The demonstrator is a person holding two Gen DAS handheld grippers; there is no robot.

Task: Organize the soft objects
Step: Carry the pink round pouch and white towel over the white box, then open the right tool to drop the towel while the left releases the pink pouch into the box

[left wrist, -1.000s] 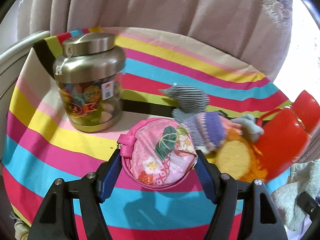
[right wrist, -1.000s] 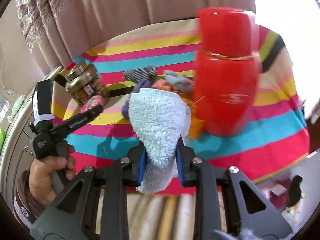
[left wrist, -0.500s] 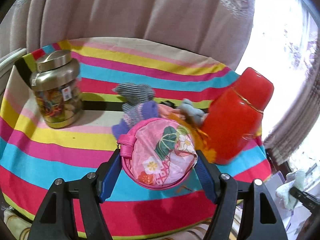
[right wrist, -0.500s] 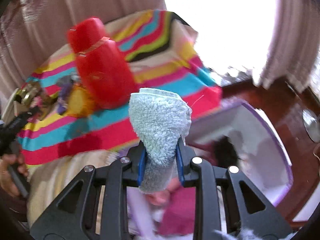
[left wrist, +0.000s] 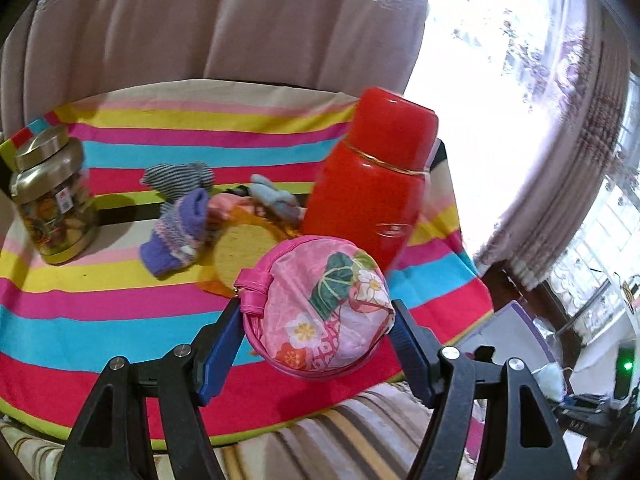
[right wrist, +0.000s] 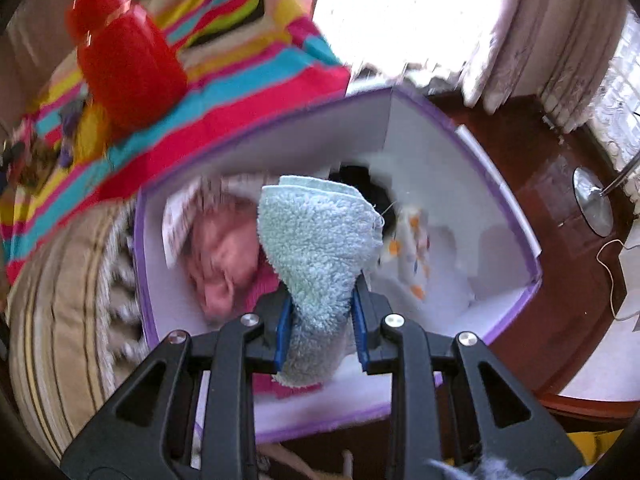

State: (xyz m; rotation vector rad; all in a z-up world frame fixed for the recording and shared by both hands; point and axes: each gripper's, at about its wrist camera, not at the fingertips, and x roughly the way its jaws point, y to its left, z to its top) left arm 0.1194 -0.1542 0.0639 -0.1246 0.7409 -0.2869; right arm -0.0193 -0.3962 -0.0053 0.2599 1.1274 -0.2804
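Striped tablecloth (left wrist: 120, 312) beside a purple-edged white box (right wrist: 436, 152).
Left gripper (left wrist: 318, 332) clamps a round pink floral pouch (left wrist: 320, 312); right gripper (right wrist: 320, 316), jaws just easing apart, holds a fluffy pale-blue towel (right wrist: 320, 240) over the box.

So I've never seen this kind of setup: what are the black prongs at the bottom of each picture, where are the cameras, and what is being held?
No robot here: a person carries a hand-held gripper in each hand, each with a fisheye camera looking along its two black fingers. The left hand-held gripper is clamped on a round pink floral pouch above a striped cloth bearing a red flask, a metal-lidded jar and knitted socks. The right hand-held gripper pinches a pale blue fluffy towel over a purple-edged white box already holding blurred soft things; its jaws have just been opening slightly.
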